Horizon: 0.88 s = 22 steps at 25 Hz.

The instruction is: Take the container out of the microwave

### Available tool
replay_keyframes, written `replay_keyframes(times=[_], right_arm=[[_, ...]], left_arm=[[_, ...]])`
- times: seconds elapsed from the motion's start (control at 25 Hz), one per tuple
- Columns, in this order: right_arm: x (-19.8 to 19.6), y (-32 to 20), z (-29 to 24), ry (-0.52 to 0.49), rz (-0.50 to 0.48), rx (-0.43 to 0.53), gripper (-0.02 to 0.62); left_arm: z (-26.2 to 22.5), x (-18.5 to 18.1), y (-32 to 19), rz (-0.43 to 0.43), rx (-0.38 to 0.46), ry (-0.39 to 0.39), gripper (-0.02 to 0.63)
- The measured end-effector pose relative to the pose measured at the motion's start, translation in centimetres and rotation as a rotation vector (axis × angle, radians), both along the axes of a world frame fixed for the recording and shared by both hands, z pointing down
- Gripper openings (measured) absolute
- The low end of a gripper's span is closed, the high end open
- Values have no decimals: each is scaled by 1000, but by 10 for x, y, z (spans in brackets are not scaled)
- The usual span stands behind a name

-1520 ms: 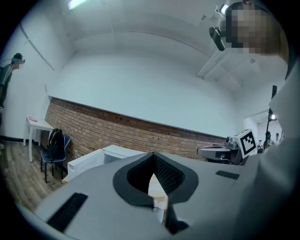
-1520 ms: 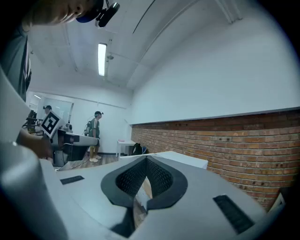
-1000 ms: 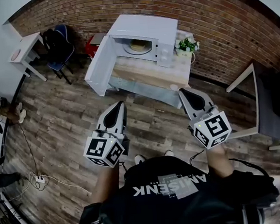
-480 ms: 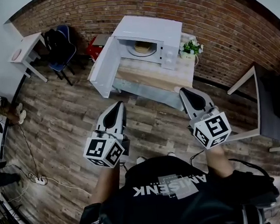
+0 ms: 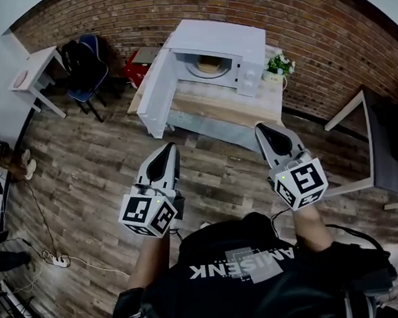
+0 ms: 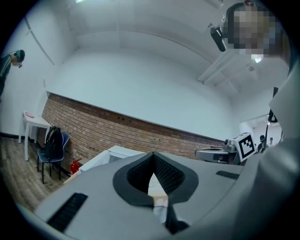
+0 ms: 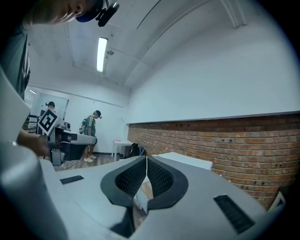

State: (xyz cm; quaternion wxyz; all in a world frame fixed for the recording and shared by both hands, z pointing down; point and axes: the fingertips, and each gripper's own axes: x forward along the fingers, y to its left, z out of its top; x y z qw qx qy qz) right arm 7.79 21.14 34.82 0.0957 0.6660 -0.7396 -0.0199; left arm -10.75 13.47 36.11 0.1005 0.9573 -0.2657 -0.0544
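Nearest the camera, the person's black printed shirt fills the bottom of the head view. Just ahead of it, the grey left gripper and the grey right gripper are held side by side, well apart, above the grey-brown plank floor. Each gripper's view shows its jaws closed tip to tip. Beyond the floor stands a light wooden table carrying a white box-shaped microwave, whose white door hangs wide open to the left. The round tan container sits inside the microwave on the turntable, far from both grippers. A small green plant in a white pot stands just right of the microwave. Behind everything runs a red brick wall, with a blue chair to the left.
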Motion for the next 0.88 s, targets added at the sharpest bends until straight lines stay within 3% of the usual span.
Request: replay_keyframes(times=[0.4,0.88], right_arm=[[-12,-31,7,27,-27,-16,42],[71,-113,11,-8,-54,2,43]], left_arm=[[6,-11,-30,-5,7,25,11],[6,69,-108,-55,3,-19,11]])
